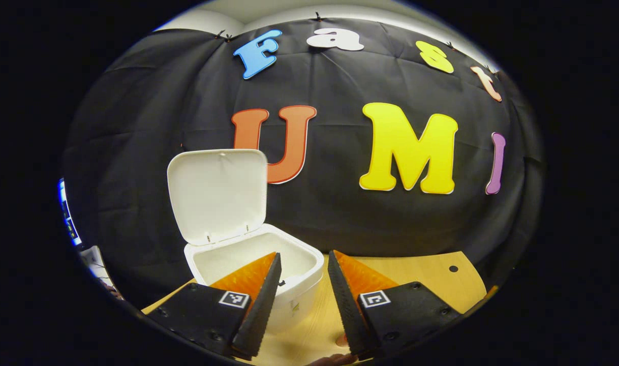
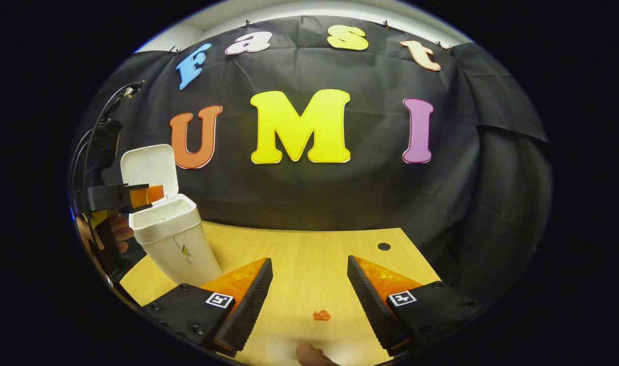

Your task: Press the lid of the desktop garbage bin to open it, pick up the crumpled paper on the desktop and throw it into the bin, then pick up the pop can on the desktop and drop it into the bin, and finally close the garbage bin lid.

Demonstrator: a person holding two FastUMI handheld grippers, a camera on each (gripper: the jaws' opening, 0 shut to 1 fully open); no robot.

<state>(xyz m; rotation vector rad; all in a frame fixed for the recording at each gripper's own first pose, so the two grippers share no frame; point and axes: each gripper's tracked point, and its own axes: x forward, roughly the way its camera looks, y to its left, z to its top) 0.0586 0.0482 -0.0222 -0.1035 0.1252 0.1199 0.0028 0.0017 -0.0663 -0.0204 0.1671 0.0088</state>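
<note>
In the left gripper view, the left gripper (image 1: 304,264) sits nearest, its two fingers spread apart with nothing between them, held just above the rim of the garbage bin (image 1: 294,300). One finger (image 1: 261,300) overlaps the bin's open mouth, the other (image 1: 347,305) lies over the wooden desktop (image 1: 426,277) just beside the bin. The bin is white, and its inside as far as it can be seen is pale and bare; whether the paper or the can lies deeper in it cannot be told. Its lid (image 1: 218,195) is raised, hinged at the far edge and standing nearly upright against the black cloth wall (image 1: 340,213) behind it. In the right gripper view, the right gripper (image 2: 309,279) is likewise parted and grips nothing, hovering over the light wood of the desktop (image 2: 309,254). Between its fingers, close to the lower edge, a small orange scrap (image 2: 321,315) lies on the wood. Farther off to the left of this view stands the garbage bin (image 2: 175,244), tapering toward its base, with the lid (image 2: 149,170) up. The left gripper (image 2: 149,195) reaches across the bin's open top from the left, and a hand (image 2: 117,234) holds it from below, partly hidden at the edge. A small dark hole (image 2: 384,246) marks the desktop near its far right corner, and the black cloth wall (image 2: 340,193) closes the scene behind.
</note>
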